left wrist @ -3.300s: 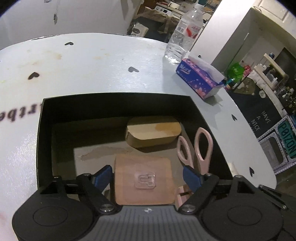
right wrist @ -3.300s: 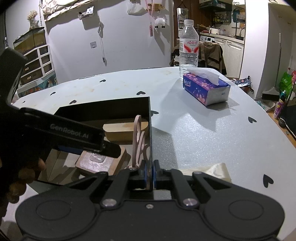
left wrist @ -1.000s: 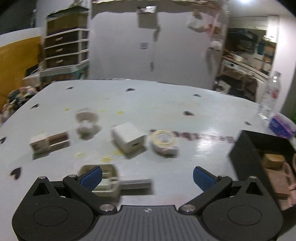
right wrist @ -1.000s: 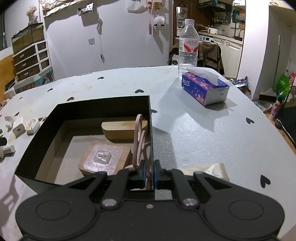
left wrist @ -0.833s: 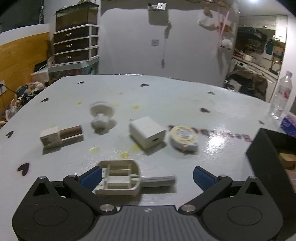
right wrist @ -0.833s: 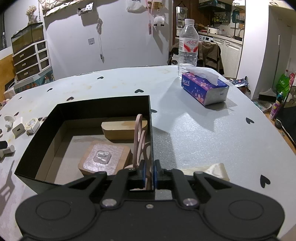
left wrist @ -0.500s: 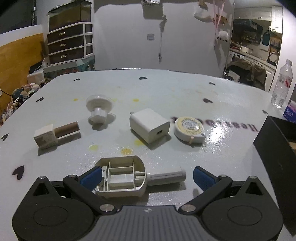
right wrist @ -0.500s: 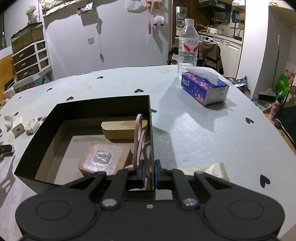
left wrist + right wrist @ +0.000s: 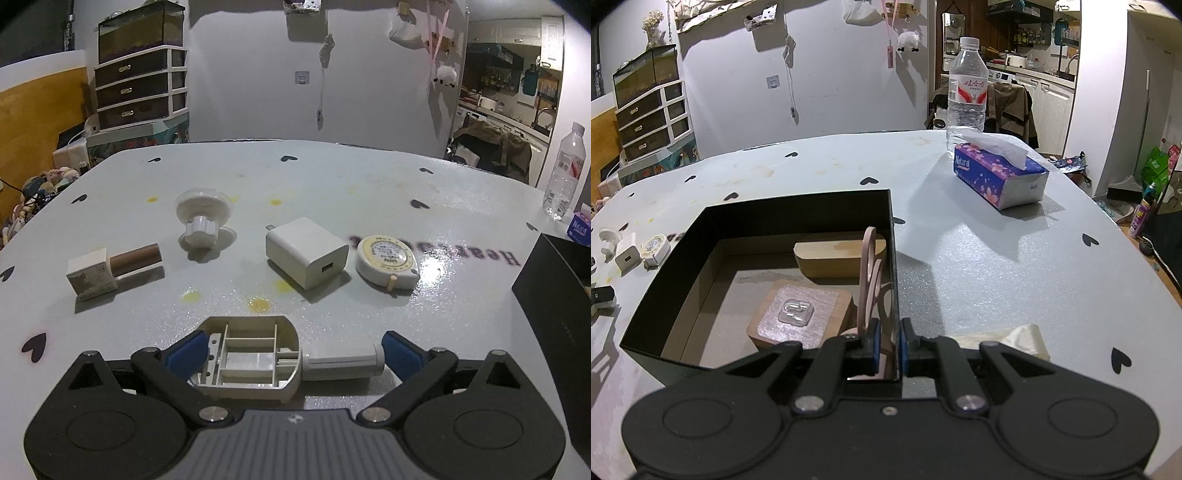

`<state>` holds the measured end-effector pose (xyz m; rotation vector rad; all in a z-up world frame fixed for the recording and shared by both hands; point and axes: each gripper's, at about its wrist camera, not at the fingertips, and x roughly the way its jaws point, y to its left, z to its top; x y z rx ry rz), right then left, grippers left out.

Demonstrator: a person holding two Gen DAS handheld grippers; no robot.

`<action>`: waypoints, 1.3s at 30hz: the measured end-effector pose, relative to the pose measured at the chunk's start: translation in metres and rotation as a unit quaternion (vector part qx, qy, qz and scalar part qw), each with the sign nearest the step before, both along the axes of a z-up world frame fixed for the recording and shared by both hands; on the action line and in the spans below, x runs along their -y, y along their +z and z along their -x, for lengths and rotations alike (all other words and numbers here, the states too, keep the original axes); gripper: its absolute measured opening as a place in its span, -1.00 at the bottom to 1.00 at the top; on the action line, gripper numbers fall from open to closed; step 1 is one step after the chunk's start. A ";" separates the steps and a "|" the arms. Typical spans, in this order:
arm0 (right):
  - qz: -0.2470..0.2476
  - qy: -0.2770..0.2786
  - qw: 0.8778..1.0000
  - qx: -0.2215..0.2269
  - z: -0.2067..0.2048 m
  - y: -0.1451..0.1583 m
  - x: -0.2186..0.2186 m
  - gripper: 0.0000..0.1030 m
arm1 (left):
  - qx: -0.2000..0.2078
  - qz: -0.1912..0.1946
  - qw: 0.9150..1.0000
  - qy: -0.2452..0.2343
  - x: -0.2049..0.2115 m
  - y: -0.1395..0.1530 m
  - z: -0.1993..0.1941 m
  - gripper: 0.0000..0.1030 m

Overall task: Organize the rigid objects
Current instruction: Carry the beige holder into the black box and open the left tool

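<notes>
Left gripper [image 9: 291,354] stands with its jaws wide apart, low over the white table [image 9: 369,192]; between the blue pads lies a beige plastic tool [image 9: 255,360], its ribbed open shell toward the left pad and its grey stub handle [image 9: 341,363] toward the right pad; the left pad sits just beside or against the shell, the right pad just beside the handle's end; whether either pad presses cannot be told, and the tool appears to rest on the table. Beyond it, apart from one another, lie a white charger block [image 9: 306,251], a round tape measure [image 9: 388,260], a white knob-shaped piece [image 9: 203,216] and a small block with a brown cylinder [image 9: 110,267]; yellow stains mark the surface between them.

Right gripper [image 9: 888,347] is drawn narrow, its pads clamped on the right wall of the black box [image 9: 798,208], one pad inside and one outside. Within the box: pink scissors [image 9: 868,273] leaning against that same wall, a wooden block [image 9: 834,254] toward the far side, and a square tan pad with a clear hook [image 9: 801,312] near the front. Outside the box, well apart on the table, stand a purple tissue box [image 9: 1001,177] and a water bottle [image 9: 967,92]; a crumpled cream wrapper [image 9: 1015,341] lies just right of the gripper.
</notes>
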<state>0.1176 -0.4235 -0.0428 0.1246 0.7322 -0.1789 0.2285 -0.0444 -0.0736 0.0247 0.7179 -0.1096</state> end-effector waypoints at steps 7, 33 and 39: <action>0.000 0.000 1.000 0.000 0.000 0.000 0.000 -0.78 | 0.013 0.004 1.000 -0.004 0.002 0.007 0.006 0.92; 0.000 0.000 1.000 0.000 -0.002 0.001 -0.002 -0.78 | 0.089 0.024 0.935 -0.343 0.178 0.060 0.035 0.92; 0.000 -0.001 1.000 -0.001 -0.002 0.001 -0.002 -0.78 | 0.057 0.008 0.914 -0.402 0.208 0.043 0.027 0.92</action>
